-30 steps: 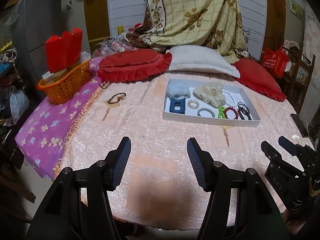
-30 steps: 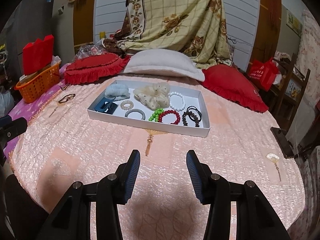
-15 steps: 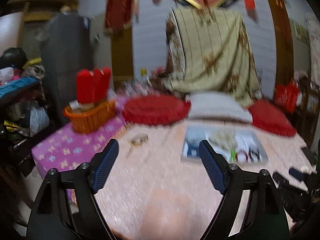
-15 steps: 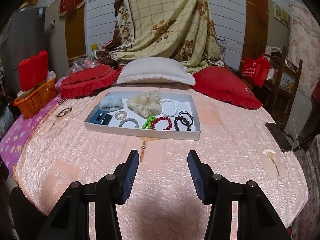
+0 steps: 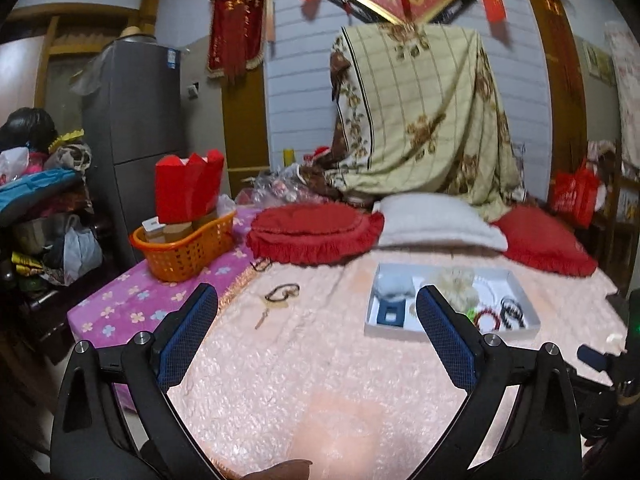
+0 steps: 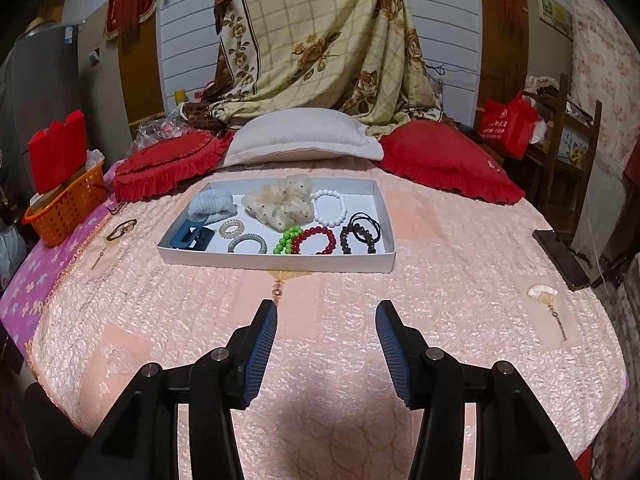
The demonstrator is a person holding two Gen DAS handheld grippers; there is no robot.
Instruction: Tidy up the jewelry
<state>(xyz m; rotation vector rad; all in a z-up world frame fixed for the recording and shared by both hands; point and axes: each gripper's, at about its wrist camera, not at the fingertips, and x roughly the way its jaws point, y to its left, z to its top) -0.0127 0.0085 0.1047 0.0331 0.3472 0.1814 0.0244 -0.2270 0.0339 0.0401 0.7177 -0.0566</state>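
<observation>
A white tray [image 6: 276,258] of jewelry and hair accessories sits on a pink quilted bed [image 6: 328,320], ahead of the right hand-held gripper [image 6: 326,320], whose blue-padded jaws are spread wide and grasp nothing, hovering over bare quilt near the tray's front wall. Inside the tray: a pale blue scrunchie [image 6: 212,208] at the back left, a cream scrunchie [image 6: 280,202] at the back centre, a white bead bracelet [image 6: 329,207] to the right of that, a blue claw clip [image 6: 192,237] at the front left, two coiled hair ties [image 6: 240,236] beside the clip, then a green bead bracelet [image 6: 285,240], a red bead bracelet [image 6: 314,241] and dark bracelets [image 6: 360,232] towards the tray's right end. One more bracelet [image 6: 121,229] lies loose on the quilt, well left of the tray, close to the bed's purple floral edge. The left hand-held gripper [image 5: 316,332] is likewise released and empty, its jaws far apart; in its view the loose bracelet [image 5: 282,293] lies ahead between the fingers, and the tray [image 5: 528,312] is partly hidden behind the right-hand finger. Behind the tray lie a red cushion [image 6: 172,162] and a white pillow [image 6: 300,136]; left of it stands an orange basket [image 6: 64,208]
</observation>
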